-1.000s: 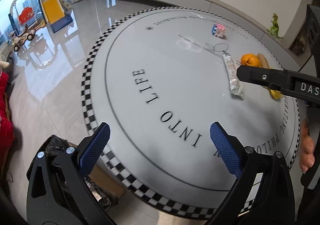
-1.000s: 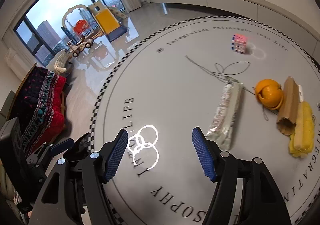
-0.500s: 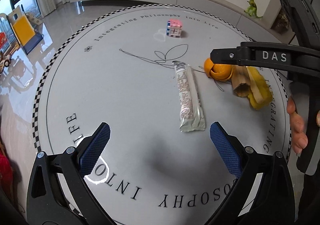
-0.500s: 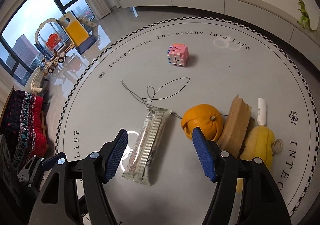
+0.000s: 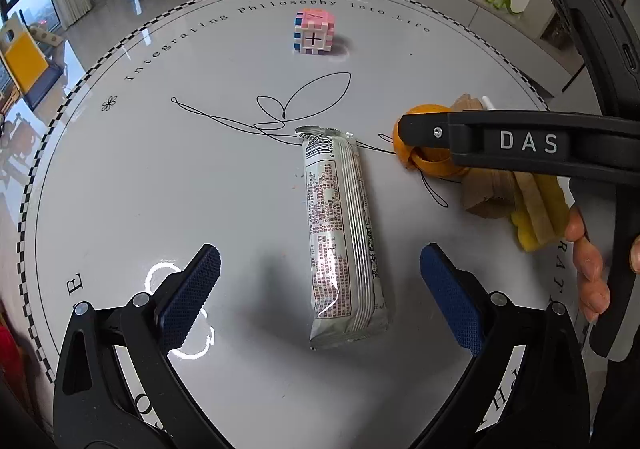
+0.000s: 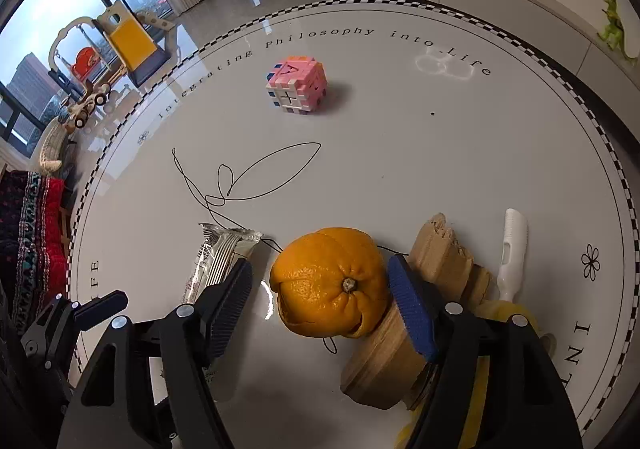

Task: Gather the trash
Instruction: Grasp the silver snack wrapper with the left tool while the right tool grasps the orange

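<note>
Black hand-held gripper [image 5: 320, 289], blue textured pads [image 5: 450, 299], "DAS" lettering.

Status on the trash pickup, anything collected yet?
Nothing looks collected. The wrapper, orange peel, torn cardboard, yellow piece and white plastic piece all lie on the table. In hand: nothing. The left gripper is open over the wrapper; the right gripper brackets the peel, jaws opening, no grip. Left: every pickup. The pink cube looks like a toy.
</note>
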`<state>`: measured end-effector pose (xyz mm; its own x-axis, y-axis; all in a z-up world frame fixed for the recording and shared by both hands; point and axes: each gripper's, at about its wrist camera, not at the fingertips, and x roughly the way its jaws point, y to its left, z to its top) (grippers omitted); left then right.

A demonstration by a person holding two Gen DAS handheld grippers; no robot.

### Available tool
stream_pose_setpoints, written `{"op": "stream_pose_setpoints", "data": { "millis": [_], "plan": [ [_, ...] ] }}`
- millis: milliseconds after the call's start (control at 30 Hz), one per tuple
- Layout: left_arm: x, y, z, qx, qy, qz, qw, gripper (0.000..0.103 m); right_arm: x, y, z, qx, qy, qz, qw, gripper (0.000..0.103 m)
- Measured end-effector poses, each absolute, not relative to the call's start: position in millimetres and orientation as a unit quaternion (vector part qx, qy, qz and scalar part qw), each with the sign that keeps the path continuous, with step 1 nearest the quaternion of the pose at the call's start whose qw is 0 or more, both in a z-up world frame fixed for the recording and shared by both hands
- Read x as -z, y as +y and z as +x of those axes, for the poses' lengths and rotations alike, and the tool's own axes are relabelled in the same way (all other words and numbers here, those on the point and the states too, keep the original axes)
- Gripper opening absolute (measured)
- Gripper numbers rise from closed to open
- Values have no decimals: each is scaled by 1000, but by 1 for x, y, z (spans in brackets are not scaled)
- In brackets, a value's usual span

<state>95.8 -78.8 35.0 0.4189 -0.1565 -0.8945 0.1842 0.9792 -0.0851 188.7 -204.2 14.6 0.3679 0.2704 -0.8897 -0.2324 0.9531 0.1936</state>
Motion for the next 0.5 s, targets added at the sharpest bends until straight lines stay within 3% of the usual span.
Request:
{"op": "stream_pose_setpoints", "data": {
  "millis": [233, 267, 300, 500],
  "plan": [
    [-26, -79, 104, 93, 537, 10, 838, 97, -1, -193, 192, -149, 545, -23, 825, 74],
    [-24, -79, 105, 92, 538, 10, 838, 97, 0, -192, 191, -144, 540, -37, 828, 72],
    [-24, -80, 106, 92, 538, 10, 838, 97, -1, -191, 190, -139, 536, -46, 831, 64],
    [-17, -85, 116, 79, 538, 20, 839, 97, -9, -210, 193, -155, 535, 27, 830, 58]
  ]
}}
